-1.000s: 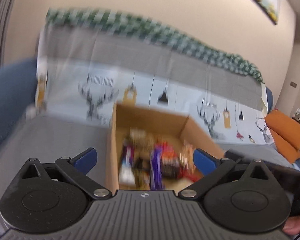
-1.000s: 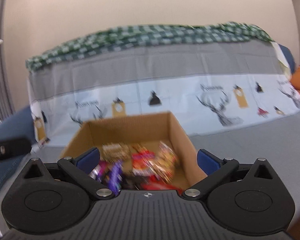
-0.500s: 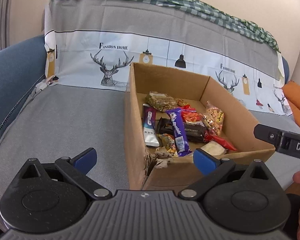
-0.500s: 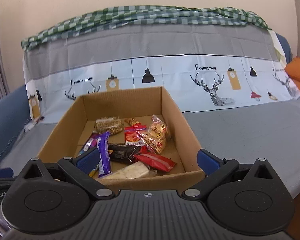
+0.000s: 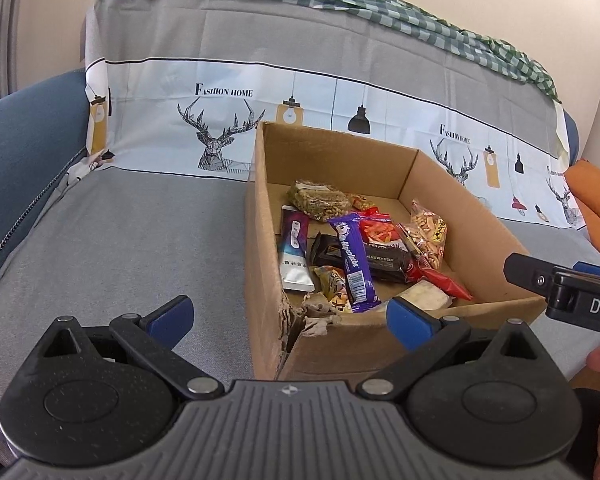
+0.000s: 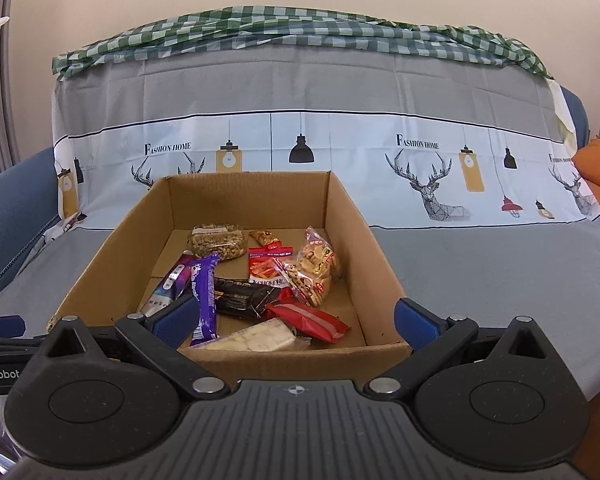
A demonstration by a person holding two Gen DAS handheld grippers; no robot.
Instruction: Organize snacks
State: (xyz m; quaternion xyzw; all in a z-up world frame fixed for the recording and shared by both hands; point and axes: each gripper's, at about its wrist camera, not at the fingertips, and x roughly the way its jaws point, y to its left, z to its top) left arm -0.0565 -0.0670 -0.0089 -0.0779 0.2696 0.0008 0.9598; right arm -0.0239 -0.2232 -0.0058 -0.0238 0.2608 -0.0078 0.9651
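Beyond right hand-held gripper [image 6: 294, 322]: snack box [image 6: 376, 280]

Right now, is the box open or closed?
Open. The box has no lid or flaps over its top, and the snacks inside lie in plain view.

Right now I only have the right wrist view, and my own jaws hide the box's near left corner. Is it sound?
Observer: No. In the left wrist view the cardboard box is torn open at that corner, and the edge is ragged.
Operator: Is anything tucked in there that I can't see?
Observer: Yes, a small yellow packet lies right by the tear, partly under the purple bar.
Operator: And the left gripper?
Observer: The left gripper has its jaws wide open with nothing in them, and it sits just in front of the torn corner.
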